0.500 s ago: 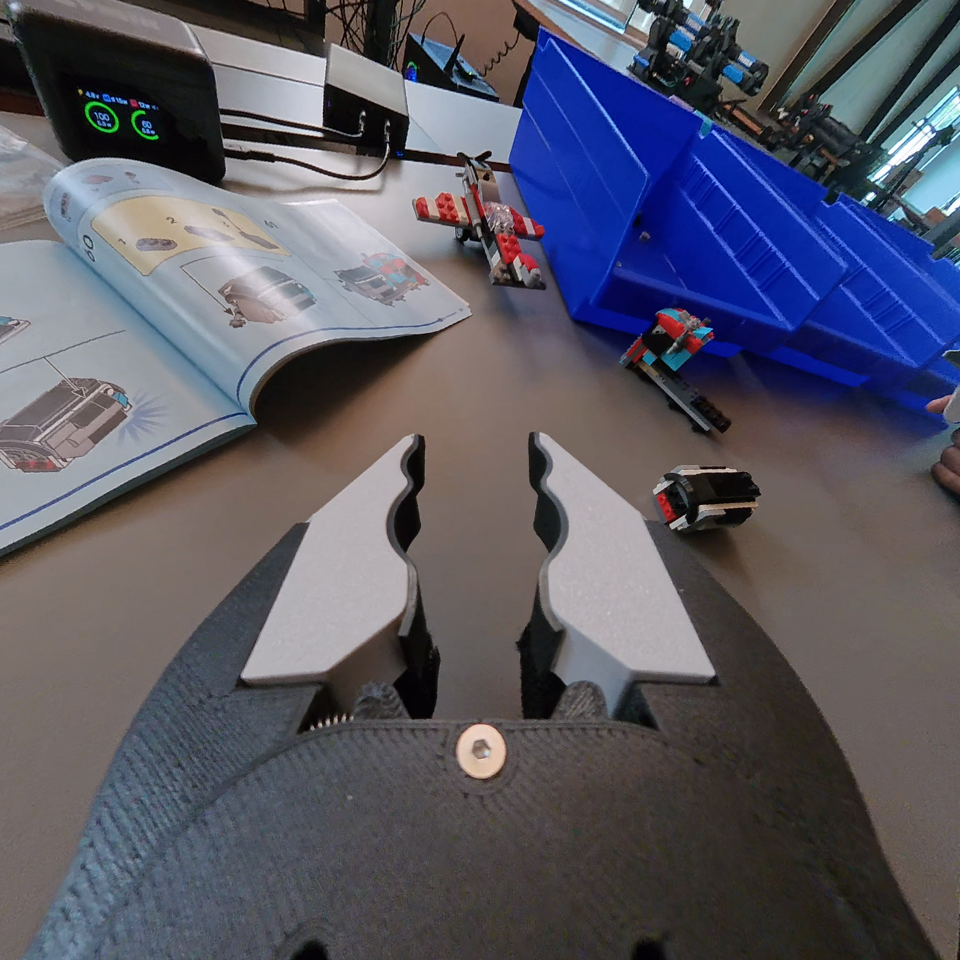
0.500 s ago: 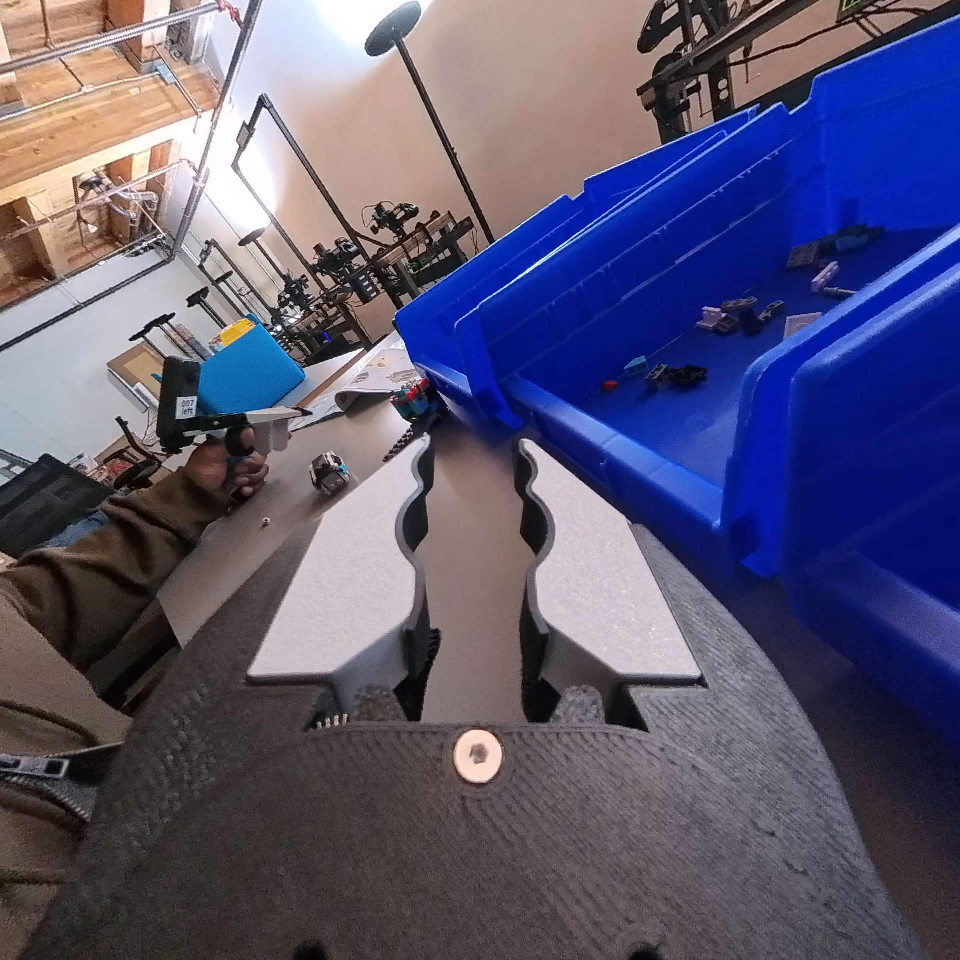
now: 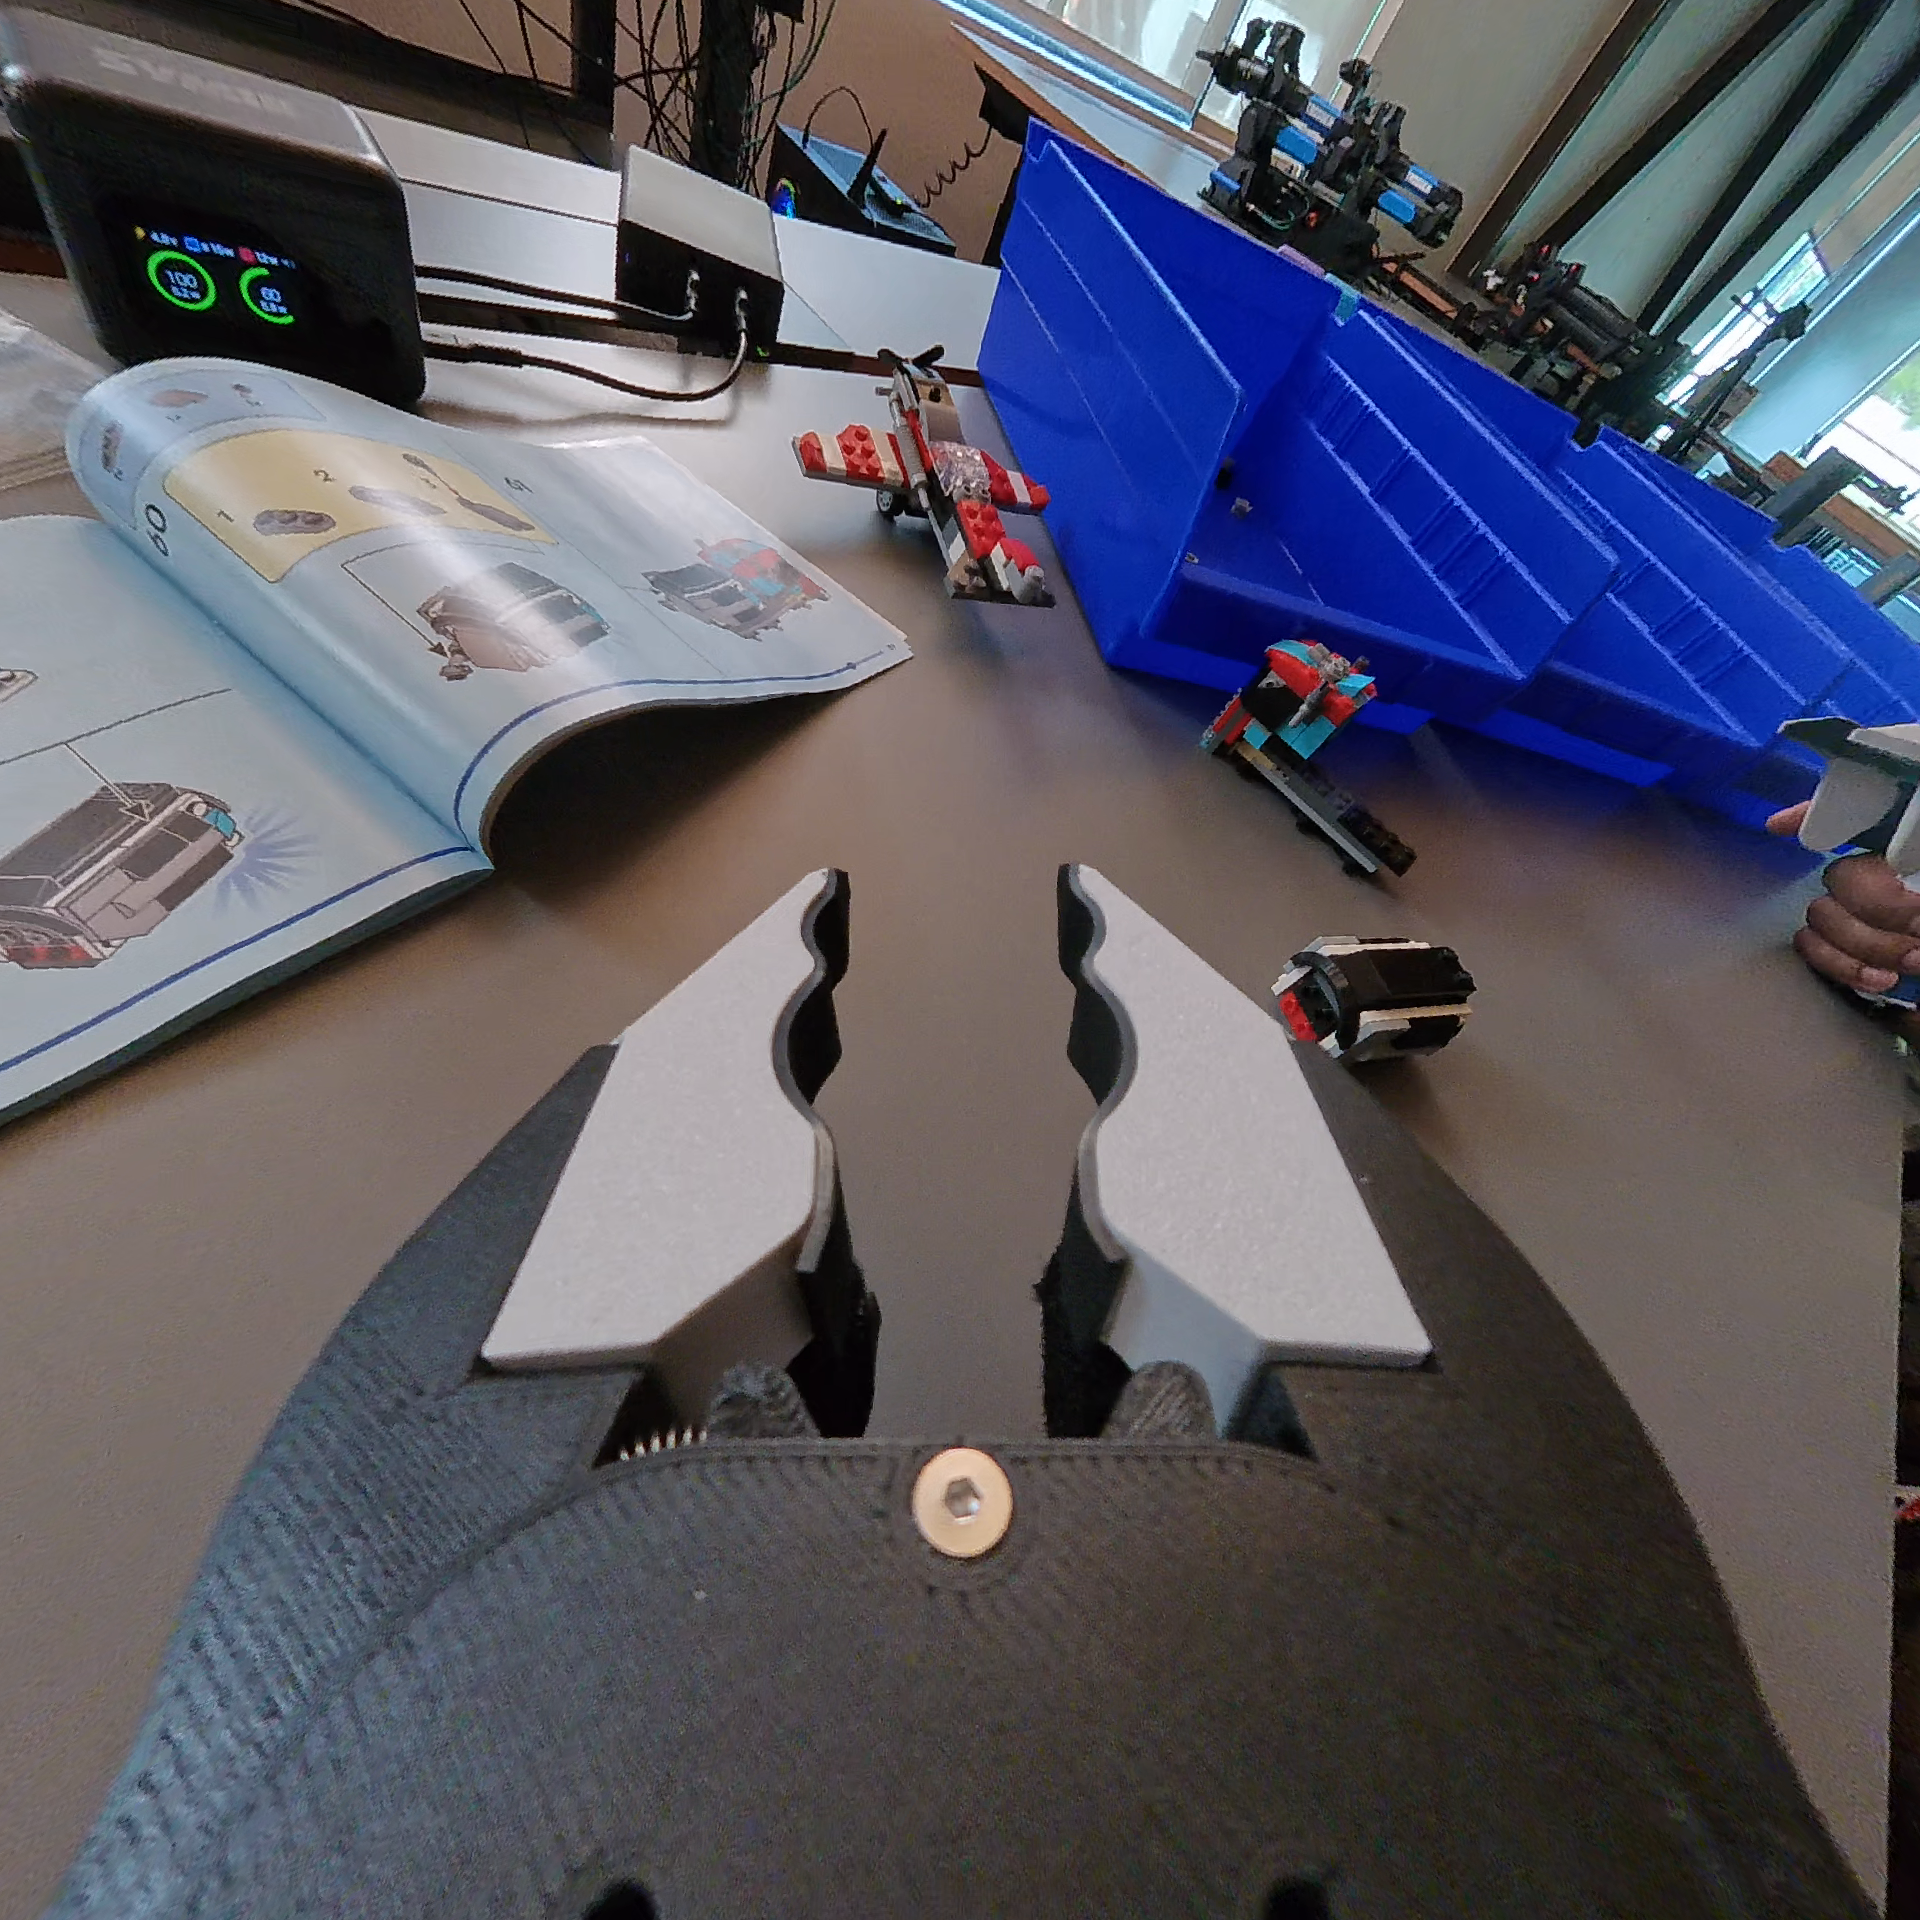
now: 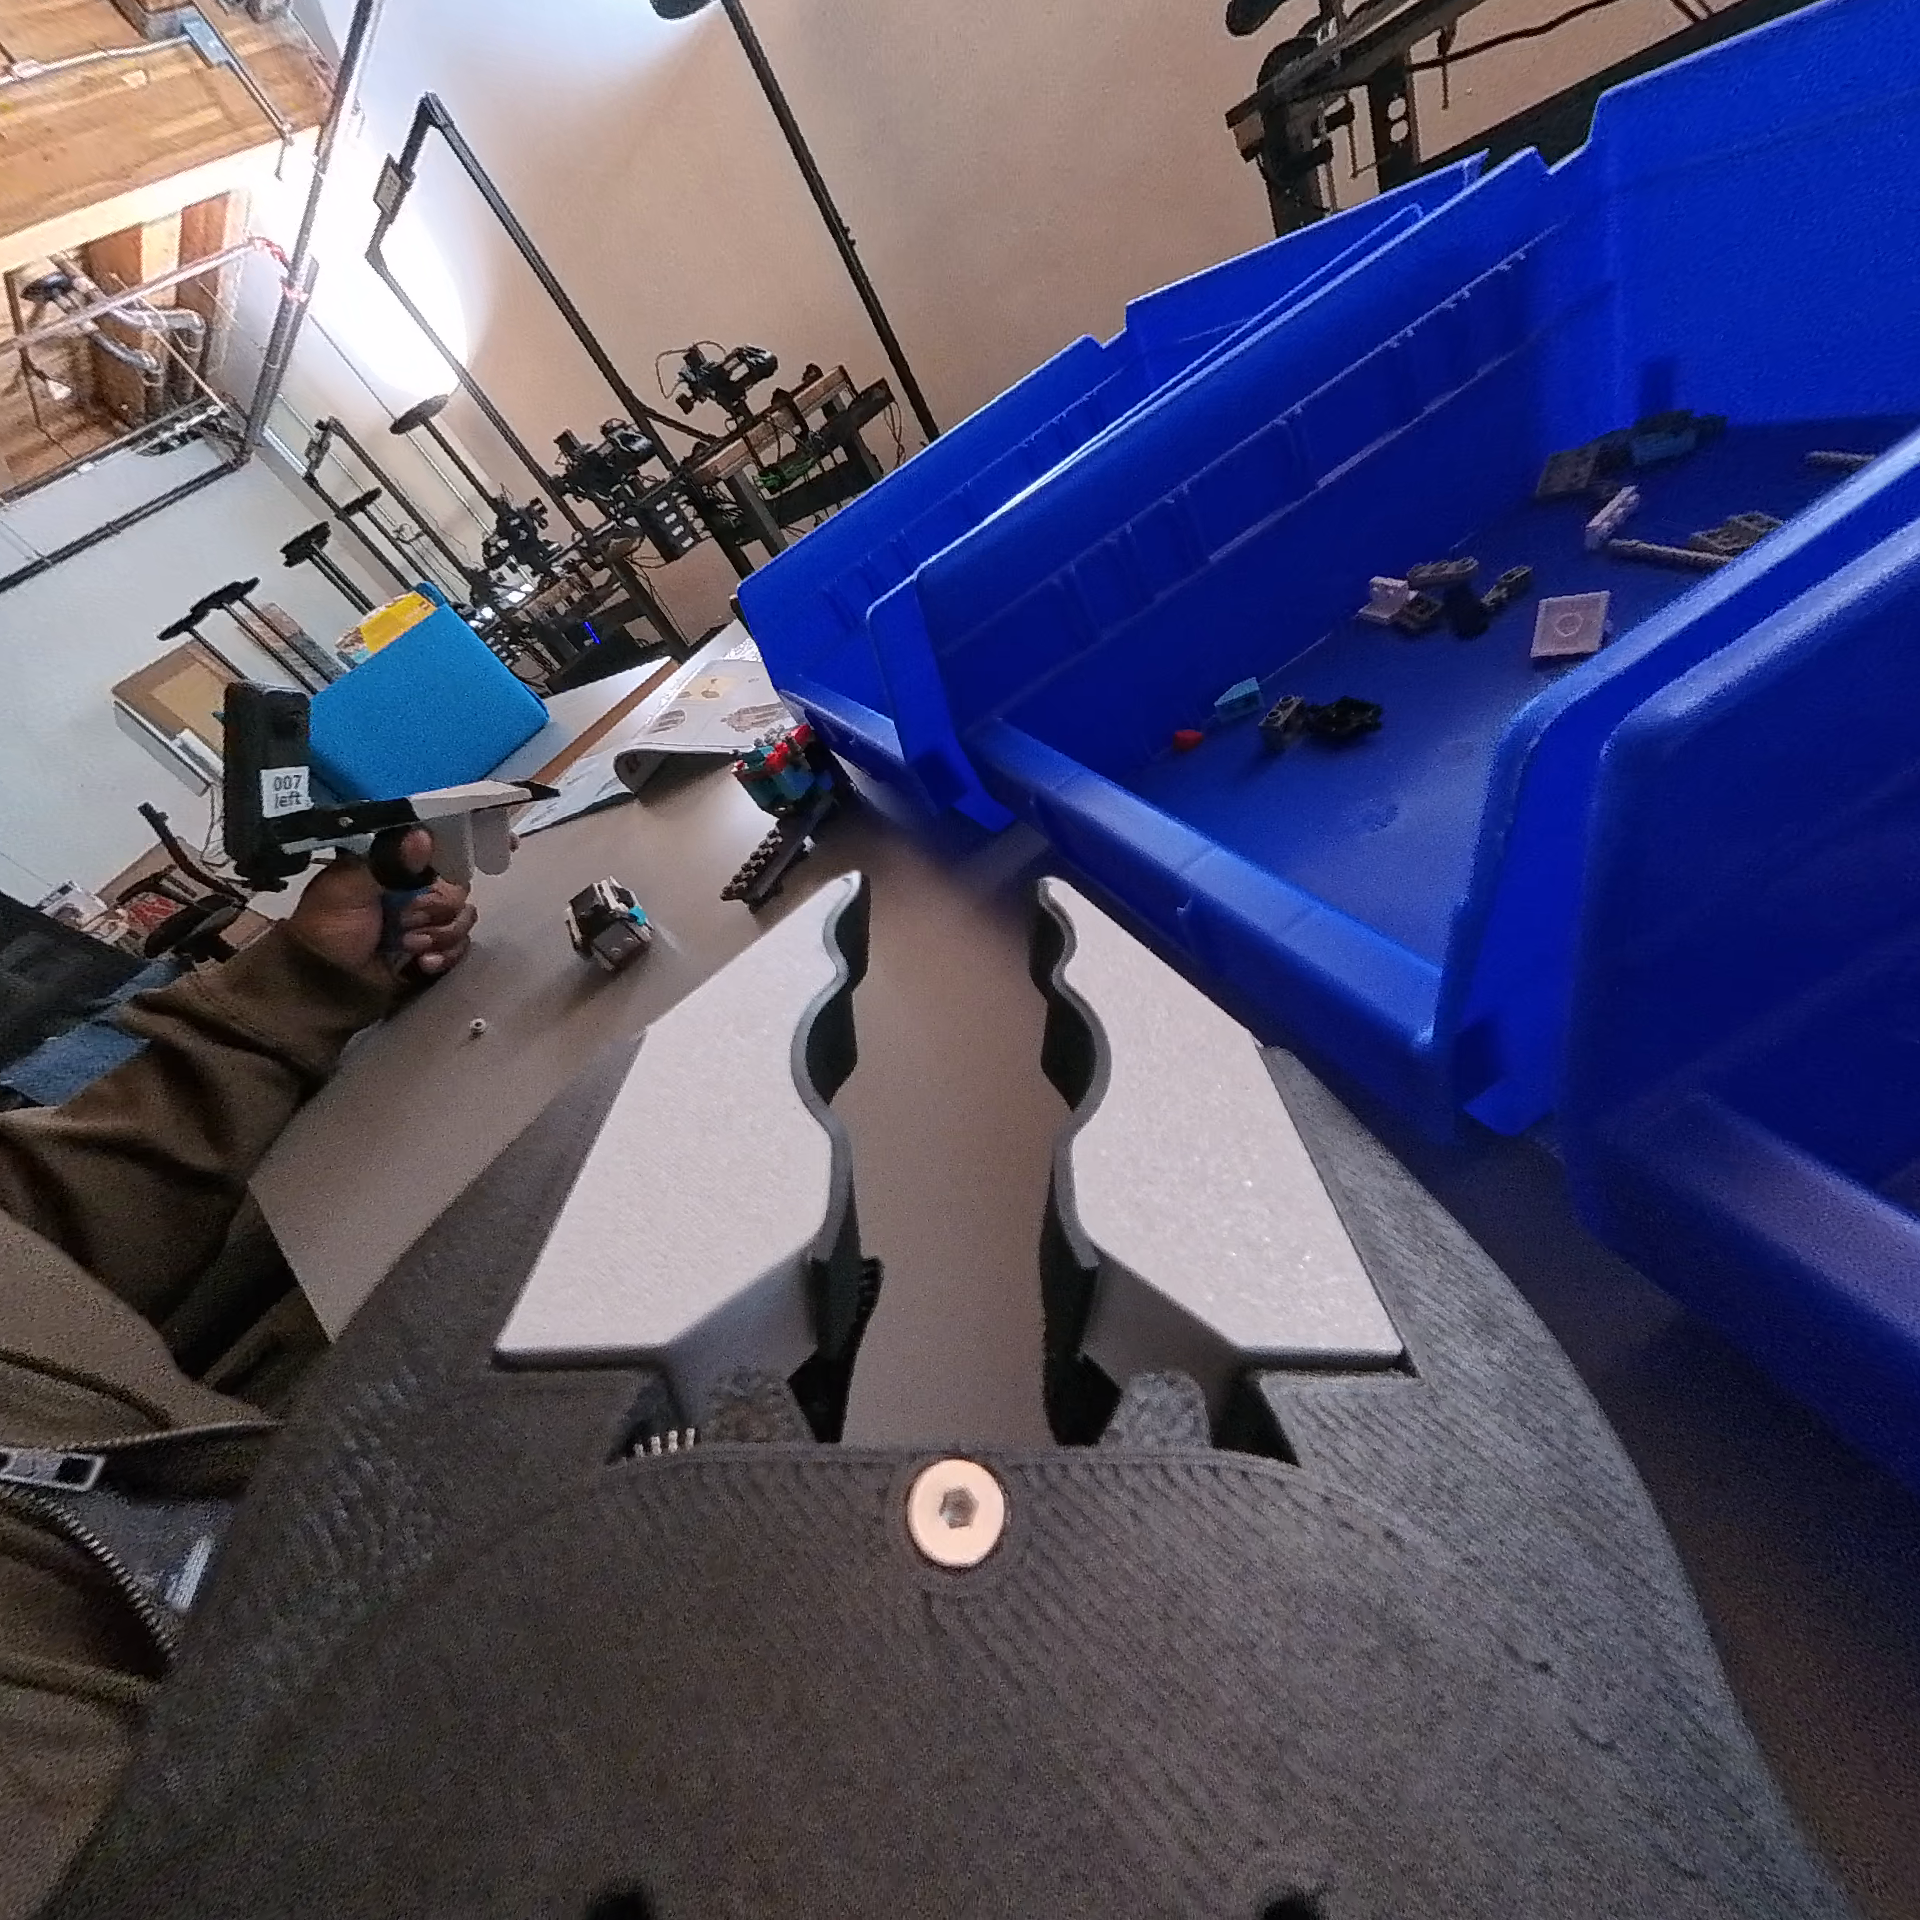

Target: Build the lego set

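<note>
Left gripper: your left gripper (image 3: 951, 883) hangs over bare table (image 3: 935, 748) at frame centre, fingers spread, pinching nothing.
Nearest to it: a black, white and red brick block (image 3: 1377, 997) lies just right of its tip.
Farther out: an open booklet (image 3: 312, 623) lies at left, 2 brick models, a teal and red one (image 3: 1304, 707) and a red and white plane (image 3: 935, 488), sit above.
Right gripper: your right gripper (image 4: 951, 899) is spread and bare beside the blue bin (image 4: 1351, 935) at right.
</note>
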Demonstrator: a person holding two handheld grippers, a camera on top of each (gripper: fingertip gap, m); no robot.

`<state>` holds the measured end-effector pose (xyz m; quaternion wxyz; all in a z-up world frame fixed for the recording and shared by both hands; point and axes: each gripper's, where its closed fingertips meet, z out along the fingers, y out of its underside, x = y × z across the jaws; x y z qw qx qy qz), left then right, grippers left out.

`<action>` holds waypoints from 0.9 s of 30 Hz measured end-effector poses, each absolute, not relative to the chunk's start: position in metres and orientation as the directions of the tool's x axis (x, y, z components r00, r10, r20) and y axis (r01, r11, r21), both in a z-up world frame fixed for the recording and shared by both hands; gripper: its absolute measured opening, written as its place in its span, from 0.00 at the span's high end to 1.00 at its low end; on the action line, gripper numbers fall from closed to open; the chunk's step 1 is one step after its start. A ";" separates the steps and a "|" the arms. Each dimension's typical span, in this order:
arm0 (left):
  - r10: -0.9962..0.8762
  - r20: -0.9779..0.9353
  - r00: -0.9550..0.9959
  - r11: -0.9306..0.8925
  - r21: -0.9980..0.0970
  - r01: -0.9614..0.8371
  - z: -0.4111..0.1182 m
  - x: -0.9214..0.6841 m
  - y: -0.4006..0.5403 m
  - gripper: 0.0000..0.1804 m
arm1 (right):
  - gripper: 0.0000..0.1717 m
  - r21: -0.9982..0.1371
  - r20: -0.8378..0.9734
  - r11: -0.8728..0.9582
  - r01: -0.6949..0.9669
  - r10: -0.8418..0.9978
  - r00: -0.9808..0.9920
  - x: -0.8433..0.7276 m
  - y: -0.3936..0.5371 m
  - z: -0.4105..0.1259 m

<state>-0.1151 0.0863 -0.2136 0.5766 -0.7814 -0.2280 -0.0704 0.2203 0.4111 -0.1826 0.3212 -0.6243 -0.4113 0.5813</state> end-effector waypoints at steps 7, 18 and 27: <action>0.261 0.405 0.876 -0.229 -0.856 0.464 -0.214 -0.115 0.086 0.77 | 0.83 -0.944 -0.306 -0.301 0.133 0.952 -0.022 0.220 0.411 -0.153; 0.194 0.484 0.853 -0.180 -0.837 0.516 -0.207 -0.115 0.084 0.77 | 0.81 -0.457 0.443 0.481 0.748 0.853 -0.277 0.114 0.600 -0.148; 0.199 0.451 0.870 -0.123 -0.869 0.479 -0.197 -0.116 0.079 0.77 | 0.80 -0.036 0.291 0.728 0.684 0.663 -0.690 0.088 0.628 -0.230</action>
